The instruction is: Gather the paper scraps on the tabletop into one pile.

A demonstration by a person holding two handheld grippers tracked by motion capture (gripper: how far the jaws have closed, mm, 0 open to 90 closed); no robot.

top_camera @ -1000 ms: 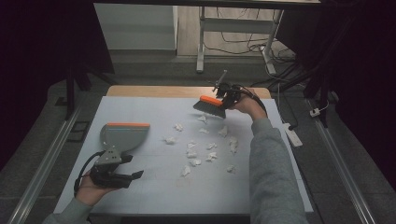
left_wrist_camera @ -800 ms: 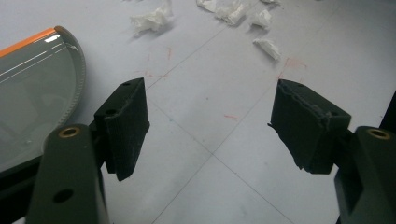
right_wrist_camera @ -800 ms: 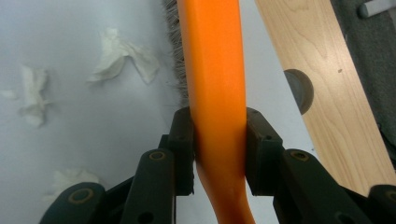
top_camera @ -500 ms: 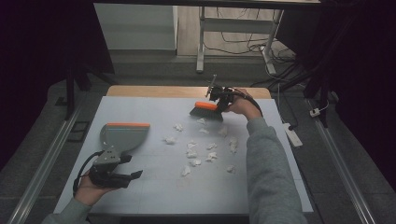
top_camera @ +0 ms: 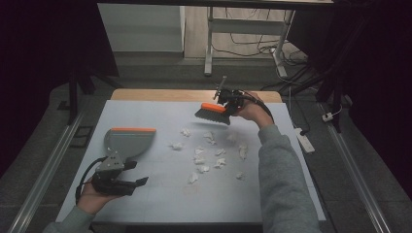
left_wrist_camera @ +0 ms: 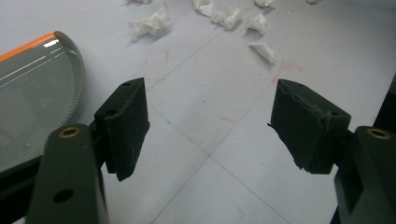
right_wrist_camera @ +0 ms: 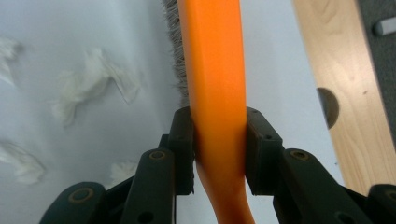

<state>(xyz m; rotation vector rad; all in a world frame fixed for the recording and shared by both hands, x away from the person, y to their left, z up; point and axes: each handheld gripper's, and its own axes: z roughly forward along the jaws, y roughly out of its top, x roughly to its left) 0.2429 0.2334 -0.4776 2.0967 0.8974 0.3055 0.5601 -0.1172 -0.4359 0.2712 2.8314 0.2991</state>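
Observation:
My right gripper (top_camera: 228, 99) is shut on the orange handle of a hand brush (top_camera: 213, 112), held just above the far right part of the white table top (top_camera: 160, 199). In the right gripper view the orange brush back (right_wrist_camera: 215, 70) runs up between the jaws of that gripper (right_wrist_camera: 219, 149), grey bristles at its left. Several crumpled white paper scraps (top_camera: 209, 153) lie scattered mid-table. A grey dustpan (top_camera: 127, 141) with an orange lip lies at the left. My left gripper (top_camera: 133, 174) rests near the front left, open and empty (left_wrist_camera: 210, 123), the dustpan's rim (left_wrist_camera: 77, 70) at its left.
A wooden strip (top_camera: 194, 94) edges the table's far side. Metal rails (top_camera: 43, 170) run along both sides on the floor. A white power strip (top_camera: 305, 140) lies on the floor at the right. A table frame and cables (top_camera: 252, 39) stand beyond.
My right gripper has carried the brush a little toward the far side and tipped it so the bristles face down toward the scraps. The left gripper and dustpan have stayed put.

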